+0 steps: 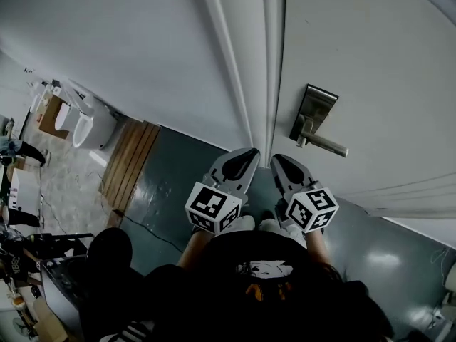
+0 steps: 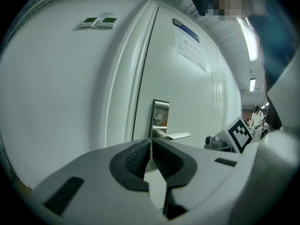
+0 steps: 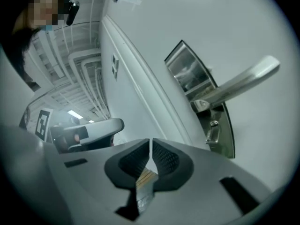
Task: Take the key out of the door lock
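A white door point(image 1: 370, 55) carries a steel lock plate point(image 1: 313, 109) with a lever handle point(image 1: 324, 146). In the right gripper view a small metal key point(image 3: 212, 131) sticks out of the plate point(image 3: 192, 74) just below the lever point(image 3: 243, 81). My left gripper point(image 1: 249, 152) and right gripper point(image 1: 276, 159) hang side by side below and left of the lock, apart from the door. Both are shut with nothing between their pads. The left gripper point(image 2: 151, 142) looks at the plate point(image 2: 161, 111) from a distance. The right gripper point(image 3: 150, 142) sits left of and below the key.
The door frame point(image 1: 242, 63) runs up left of the lock, with white wall beyond it. A wooden slat mat point(image 1: 128, 162) and white fixtures point(image 1: 85, 123) lie on the floor at left. Two wall switches point(image 2: 98, 21) and a paper notice point(image 2: 190, 46) are higher up.
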`<state>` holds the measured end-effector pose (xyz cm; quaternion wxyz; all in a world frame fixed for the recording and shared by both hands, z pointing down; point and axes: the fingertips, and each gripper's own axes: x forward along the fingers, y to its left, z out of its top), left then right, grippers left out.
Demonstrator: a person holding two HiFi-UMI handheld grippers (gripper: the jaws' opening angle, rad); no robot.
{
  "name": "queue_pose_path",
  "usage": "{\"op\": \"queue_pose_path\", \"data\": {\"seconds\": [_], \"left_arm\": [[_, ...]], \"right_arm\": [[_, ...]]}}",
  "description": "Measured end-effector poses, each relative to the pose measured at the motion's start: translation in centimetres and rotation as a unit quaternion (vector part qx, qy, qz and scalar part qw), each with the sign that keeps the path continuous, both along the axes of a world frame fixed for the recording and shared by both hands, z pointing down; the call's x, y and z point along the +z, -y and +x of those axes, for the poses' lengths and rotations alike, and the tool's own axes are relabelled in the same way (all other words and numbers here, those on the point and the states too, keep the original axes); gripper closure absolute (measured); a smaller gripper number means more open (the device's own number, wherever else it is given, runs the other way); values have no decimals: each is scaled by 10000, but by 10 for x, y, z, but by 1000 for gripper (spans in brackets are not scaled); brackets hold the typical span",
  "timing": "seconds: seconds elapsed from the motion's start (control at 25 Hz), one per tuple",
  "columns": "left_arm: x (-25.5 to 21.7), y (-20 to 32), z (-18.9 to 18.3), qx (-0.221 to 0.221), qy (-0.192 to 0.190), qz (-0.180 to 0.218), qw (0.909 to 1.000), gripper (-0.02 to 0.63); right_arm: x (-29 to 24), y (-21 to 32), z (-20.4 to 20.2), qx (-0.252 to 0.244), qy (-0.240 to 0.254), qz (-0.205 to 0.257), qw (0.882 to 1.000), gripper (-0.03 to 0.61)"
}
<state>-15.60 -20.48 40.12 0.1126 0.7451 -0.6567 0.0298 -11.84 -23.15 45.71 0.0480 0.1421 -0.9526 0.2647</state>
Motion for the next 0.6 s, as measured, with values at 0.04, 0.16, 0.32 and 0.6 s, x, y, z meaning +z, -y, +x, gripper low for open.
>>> {"op": "queue_pose_path", "data": {"seconds": [0.04, 0.16, 0.32, 0.6], "left_arm": [[0, 0, 1, 94, 1, 3, 10000, 594], [2, -4, 3, 347, 3, 1, 9994, 594], [0, -11, 4, 635, -30, 46, 9980, 594], [0, -18, 8, 1142, -44, 115, 9934, 594]], "right_arm": [[3, 2, 3, 133, 17, -105, 9999, 572], [9, 6, 11, 526, 52, -358, 9980, 572], [16, 13, 25, 1111, -23, -461, 9927, 572], [29, 29, 49, 1915, -195, -467, 9802, 505]]}}
